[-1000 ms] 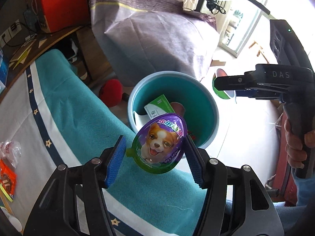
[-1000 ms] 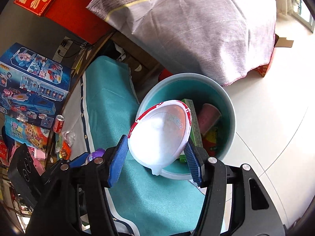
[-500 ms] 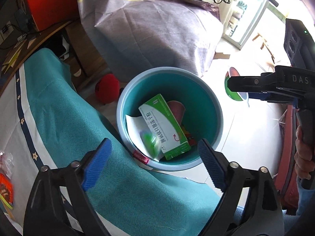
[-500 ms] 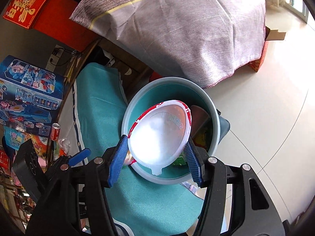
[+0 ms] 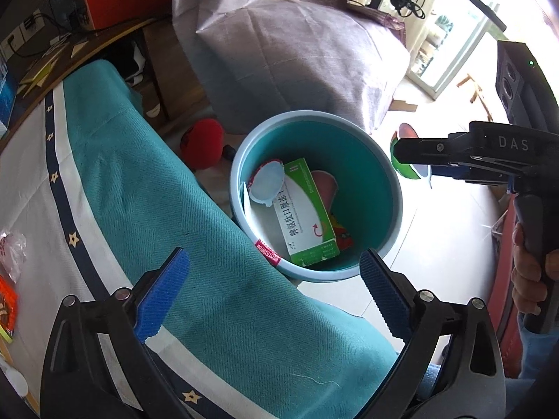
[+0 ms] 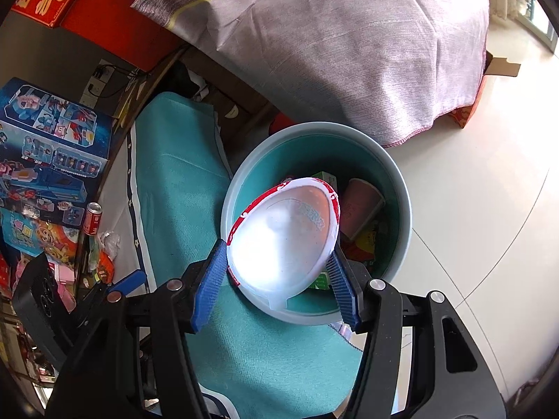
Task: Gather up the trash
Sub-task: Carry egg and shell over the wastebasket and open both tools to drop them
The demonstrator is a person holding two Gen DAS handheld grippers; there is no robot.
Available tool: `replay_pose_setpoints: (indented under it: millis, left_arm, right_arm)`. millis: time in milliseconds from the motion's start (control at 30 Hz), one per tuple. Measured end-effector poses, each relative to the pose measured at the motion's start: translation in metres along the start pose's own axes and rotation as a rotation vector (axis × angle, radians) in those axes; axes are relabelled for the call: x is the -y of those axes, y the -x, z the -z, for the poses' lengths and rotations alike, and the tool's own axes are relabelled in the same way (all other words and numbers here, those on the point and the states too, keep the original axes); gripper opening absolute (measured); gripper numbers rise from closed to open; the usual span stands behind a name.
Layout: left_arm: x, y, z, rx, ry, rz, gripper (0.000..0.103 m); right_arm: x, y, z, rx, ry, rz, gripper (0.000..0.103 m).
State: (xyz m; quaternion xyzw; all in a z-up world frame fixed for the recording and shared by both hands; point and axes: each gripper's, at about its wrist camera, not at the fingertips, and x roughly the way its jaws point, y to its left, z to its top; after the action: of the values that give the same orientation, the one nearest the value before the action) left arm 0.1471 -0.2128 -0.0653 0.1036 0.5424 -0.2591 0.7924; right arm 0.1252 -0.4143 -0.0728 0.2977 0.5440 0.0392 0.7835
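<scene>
Teal plastic bucket point(image 5: 391, 188), round and smooth-walled, sits on the floor beside the woven teal tablecloth point(image 5: 146, 188). Left gripper point(image 5: 274, 291): ribbed blue pads opening wide, nothing between them. Right gripper point(image 6: 276, 279) clamps a translucent egg-shaped plastic shell point(image 6: 283, 237) above the bucket. Inside lies a green-white carton point(image 5: 307, 216).

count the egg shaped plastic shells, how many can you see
2. One egg shell is clamped in the right gripper above the bucket. One egg shell lies inside the bucket on the trash. More may be buried underneath.
</scene>
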Motion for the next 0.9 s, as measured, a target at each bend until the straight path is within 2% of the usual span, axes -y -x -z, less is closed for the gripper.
replay_pose_setpoints:
  millis: [367,467,533,600,900]
  left_arm:
    - [-0.026,0.015,0.012,0.027,0.060,-0.001,0.098]
    - [-0.032,0.019,0.015,0.035,0.069,-0.005,0.098]
    - [-0.037,0.021,0.017,0.040,0.080,-0.005,0.098]
    - [-0.042,0.024,0.019,0.044,0.093,0.001,0.098]
    - [-0.057,0.030,0.031,0.051,0.128,0.016,0.098]
  right_arm:
    - [-0.048,-0.015,-0.004,-0.027,0.096,0.007,0.056]
    - [-0.055,-0.016,-0.004,-0.023,0.098,0.013,0.075]
    - [-0.058,-0.016,-0.004,-0.024,0.097,0.021,0.075]
    - [-0.059,-0.016,-0.003,-0.029,0.084,0.027,0.082]
    - [-0.060,-0.018,0.003,-0.048,0.045,0.073,0.088]
